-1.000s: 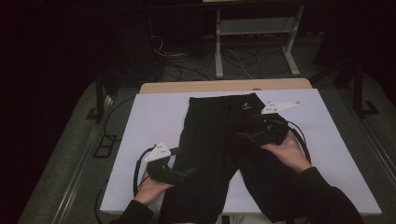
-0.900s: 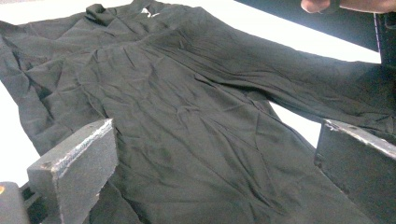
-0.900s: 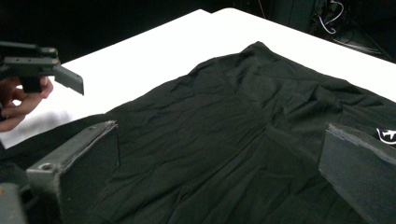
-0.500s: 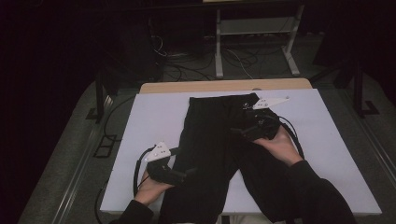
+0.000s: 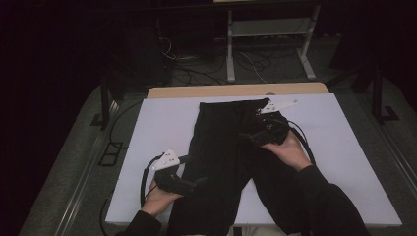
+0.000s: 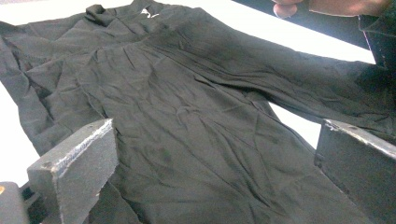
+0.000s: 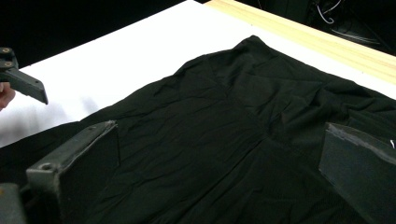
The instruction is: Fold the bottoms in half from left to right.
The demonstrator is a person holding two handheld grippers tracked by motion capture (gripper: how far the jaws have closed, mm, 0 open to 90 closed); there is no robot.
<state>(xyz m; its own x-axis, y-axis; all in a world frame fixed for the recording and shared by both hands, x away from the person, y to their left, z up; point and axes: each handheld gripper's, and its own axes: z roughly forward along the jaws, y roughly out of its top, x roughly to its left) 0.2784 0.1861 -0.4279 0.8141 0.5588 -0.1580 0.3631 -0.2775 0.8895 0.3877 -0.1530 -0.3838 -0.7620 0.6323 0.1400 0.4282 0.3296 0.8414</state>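
I found the black trousers (image 5: 231, 162) laid flat on the white table cover (image 5: 344, 142), waistband toward the far edge and the two legs running back toward me, the ends of both legs passing off the near edge. The cloth was creased across the seat and along the upper legs, as my left gripper view confirmed (image 6: 187, 116). My left gripper (image 5: 199, 182) was low at the outer edge of the left trouser leg, near the front of the table, its jaws pointing across the fabric. In its own view both jaws stood wide apart with nothing between them but the cloth lying beneath; I could not tell whether the jaws touched the fabric. My left hand (image 5: 160, 199) held the gripper from behind, and its cable (image 5: 145, 179) looped on the cover beside it. My right gripper (image 5: 248, 136) was farther up, over the upper part of the right leg, just below the waistband. Its own view showed the jaws likewise spread, framing the crotch and waistband area (image 7: 261, 107), with no cloth pinched. My right hand (image 5: 290, 152) rested on the trouser leg behind it. Beyond the cover a strip of bare wooden tabletop (image 5: 236, 91) showed along the far edge.
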